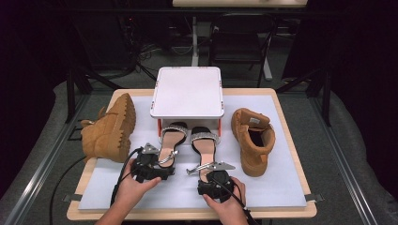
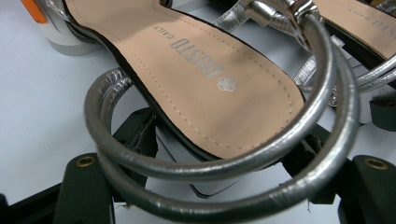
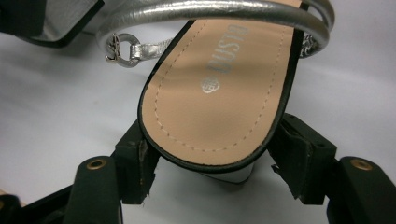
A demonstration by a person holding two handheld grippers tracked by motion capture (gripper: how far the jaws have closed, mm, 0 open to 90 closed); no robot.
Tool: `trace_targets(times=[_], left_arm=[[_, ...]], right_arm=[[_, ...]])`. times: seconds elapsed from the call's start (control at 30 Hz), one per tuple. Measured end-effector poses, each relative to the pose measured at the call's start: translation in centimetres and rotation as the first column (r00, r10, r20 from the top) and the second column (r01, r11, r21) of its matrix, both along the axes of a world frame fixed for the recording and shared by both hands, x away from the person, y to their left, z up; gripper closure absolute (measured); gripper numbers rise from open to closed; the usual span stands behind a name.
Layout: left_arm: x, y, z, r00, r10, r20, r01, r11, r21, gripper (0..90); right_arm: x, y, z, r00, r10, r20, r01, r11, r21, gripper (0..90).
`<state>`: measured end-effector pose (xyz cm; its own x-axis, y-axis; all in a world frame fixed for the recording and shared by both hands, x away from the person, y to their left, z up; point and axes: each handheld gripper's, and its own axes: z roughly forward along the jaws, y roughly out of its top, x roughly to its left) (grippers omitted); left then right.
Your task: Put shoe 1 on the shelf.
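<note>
Silver-strapped black heeled sandals (image 1: 205,150) lie at the white table mat's (image 1: 281,187) near-centre, toes under a white shelf (image 1: 187,91). Each heel is straddled by the left gripper (image 1: 157,164) and right gripper (image 1: 211,176); jaws should be closed squarely before lifting.

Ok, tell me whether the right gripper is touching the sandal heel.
Cannot tell. In the right gripper view the right gripper straddles the sandal heel, and each pad sits so close beside it that neither contact nor gap shows plainly.

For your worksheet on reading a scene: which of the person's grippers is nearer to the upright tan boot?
The right gripper. It sits at the heel of the right sandal, just left of the upright tan boot. The left gripper is at the left sandal, farther away.
</note>
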<state>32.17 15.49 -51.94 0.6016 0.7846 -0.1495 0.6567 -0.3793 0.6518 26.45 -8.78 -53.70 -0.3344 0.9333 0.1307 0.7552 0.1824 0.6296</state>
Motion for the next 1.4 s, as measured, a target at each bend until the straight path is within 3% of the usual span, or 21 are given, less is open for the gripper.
trace_targets(times=[0.27, 0.4, 0.47, 0.63, 0.87, 1.2, 1.4], left_arm=[[0.3, -0.2, 0.0, 0.9999, 0.014, -0.002, -0.014, 0.9999, 0.001, 31.4], [0.9, -0.4, -0.1, 0.9997, 0.023, -0.003, -0.023, 0.9997, 0.010, 31.6], [1.2, -0.6, -0.1, 0.9996, 0.028, -0.005, -0.028, 0.9996, 0.008, 31.7], [2.4, -0.8, -0.3, 0.9989, 0.046, -0.010, -0.045, 0.9989, 0.012, 32.0], [3.4, -1.3, -0.4, 0.9981, 0.061, -0.005, -0.060, 0.9979, 0.022, 32.2], [3.6, -1.4, -0.1, 0.9977, 0.067, -0.004, -0.067, 0.9975, 0.023, 32.2], [3.7, -1.5, 0.1, 0.9977, 0.067, -0.007, -0.067, 0.9975, 0.023, 32.3]], right_arm=[[1.5, 0.2, 1.1, 0.9994, -0.034, 0.003, 0.034, 0.9984, 0.046, 36.1], [2.5, -0.2, 1.7, 0.9976, -0.065, 0.025, 0.063, 0.9964, 0.057, 38.4], [2.9, -0.3, 1.9, 0.9975, -0.070, 0.012, 0.068, 0.9947, 0.077, 38.5], [3.0, 0.3, 1.5, 0.9972, -0.074, 0.015, 0.073, 0.9966, 0.039, 38.6], [3.8, 1.0, 1.0, 0.9945, -0.104, 0.011, 0.103, 0.9938, 0.040, 38.7], [5.5, 1.8, 1.2, 0.9891, -0.145, 0.022, 0.145, 0.9887, 0.039, 39.4], [7.1, 1.8, 1.6, 0.9864, -0.161, 0.031, 0.161, 0.9869, 0.014, 40.2]])
